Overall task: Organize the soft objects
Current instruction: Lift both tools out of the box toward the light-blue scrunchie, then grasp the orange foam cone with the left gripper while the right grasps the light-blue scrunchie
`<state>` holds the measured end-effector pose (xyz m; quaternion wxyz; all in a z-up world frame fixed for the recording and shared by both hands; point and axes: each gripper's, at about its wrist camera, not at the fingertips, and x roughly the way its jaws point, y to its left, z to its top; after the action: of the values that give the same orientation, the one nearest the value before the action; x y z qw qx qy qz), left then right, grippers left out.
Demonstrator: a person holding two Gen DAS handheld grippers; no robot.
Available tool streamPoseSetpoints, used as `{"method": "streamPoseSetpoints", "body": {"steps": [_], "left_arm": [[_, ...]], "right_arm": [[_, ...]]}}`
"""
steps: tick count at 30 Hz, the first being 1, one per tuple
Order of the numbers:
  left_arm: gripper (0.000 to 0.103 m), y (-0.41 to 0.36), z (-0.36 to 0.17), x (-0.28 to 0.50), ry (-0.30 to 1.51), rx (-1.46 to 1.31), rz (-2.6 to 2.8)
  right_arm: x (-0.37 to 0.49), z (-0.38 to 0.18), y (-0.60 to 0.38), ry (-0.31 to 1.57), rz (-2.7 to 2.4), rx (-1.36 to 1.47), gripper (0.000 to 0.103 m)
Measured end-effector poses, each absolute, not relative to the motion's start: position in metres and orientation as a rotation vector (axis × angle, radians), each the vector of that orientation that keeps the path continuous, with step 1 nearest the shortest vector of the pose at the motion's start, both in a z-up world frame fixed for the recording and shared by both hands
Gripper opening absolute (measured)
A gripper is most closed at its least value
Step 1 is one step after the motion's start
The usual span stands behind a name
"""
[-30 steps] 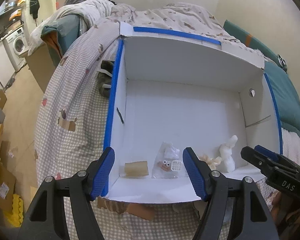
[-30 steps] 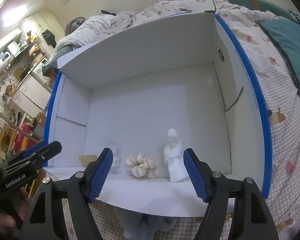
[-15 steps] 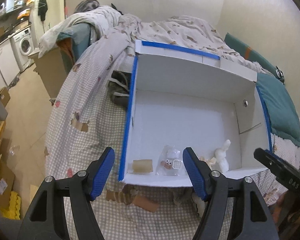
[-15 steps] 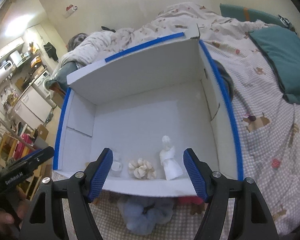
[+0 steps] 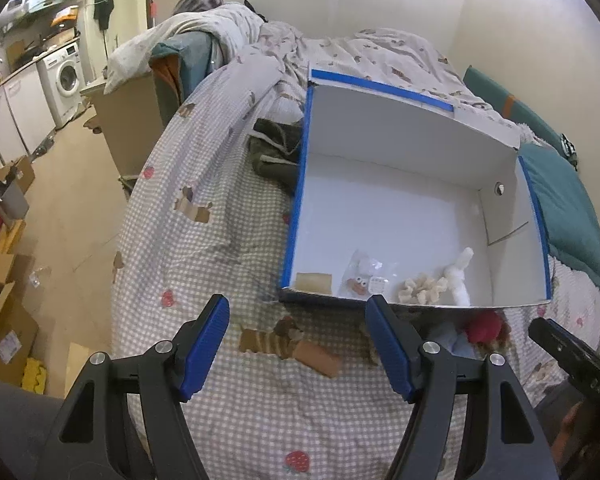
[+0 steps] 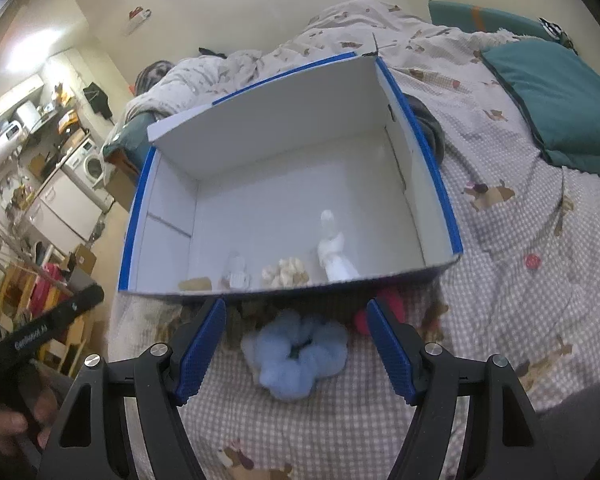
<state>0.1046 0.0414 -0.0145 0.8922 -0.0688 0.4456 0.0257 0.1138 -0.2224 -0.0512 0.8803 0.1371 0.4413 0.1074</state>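
A white box with blue edges [image 5: 300,184] [image 6: 448,216] lies on the bed. Inside along its near wall are a tan piece [image 5: 314,281], a clear bag with a small toy [image 5: 364,276], a cream scrunchie [image 5: 420,290] [image 6: 286,272] and a white soft toy [image 5: 458,276] [image 6: 334,252]. On the bedspread in front of the box lie a light blue fluffy scrunchie [image 6: 296,354] [image 5: 458,346] and a red soft thing [image 5: 484,326] [image 6: 394,306]. My left gripper [image 5: 298,344] is open and empty above the bedspread. My right gripper [image 6: 296,346] is open, just above the blue scrunchie.
A dark green garment [image 5: 276,152] lies left of the box. A teal pillow [image 6: 556,100] is to the right. The bed edge drops to the floor [image 5: 60,208] on the left, with cardboard boxes and a washing machine [image 5: 62,80] beyond.
Both grippers have pulled back and up from the box. The box looks smaller, and the blue scrunchie and red thing in front of it have come into view.
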Motion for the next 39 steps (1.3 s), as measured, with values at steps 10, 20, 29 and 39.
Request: {"method": "streamPoseSetpoints", "body": {"steps": [10,20,29,39], "left_arm": [[0.068,0.073,-0.036,0.109,1.018,-0.187,0.151],[0.068,0.079,-0.085,0.124,1.216,-0.222,0.194],[0.068,0.021,-0.112,0.138,1.281,-0.05,0.06],[0.051,-0.018,-0.147,0.153,1.315,0.111,0.012]], "right_arm": [[0.105,-0.06,-0.222,0.957,0.219,0.265,0.077],[0.11,-0.082,-0.234,1.057,0.116,0.284,0.077],[0.115,-0.094,-0.224,1.107,0.14,0.277,0.077],[0.117,-0.102,-0.228,1.139,0.17,0.353,0.077]]}}
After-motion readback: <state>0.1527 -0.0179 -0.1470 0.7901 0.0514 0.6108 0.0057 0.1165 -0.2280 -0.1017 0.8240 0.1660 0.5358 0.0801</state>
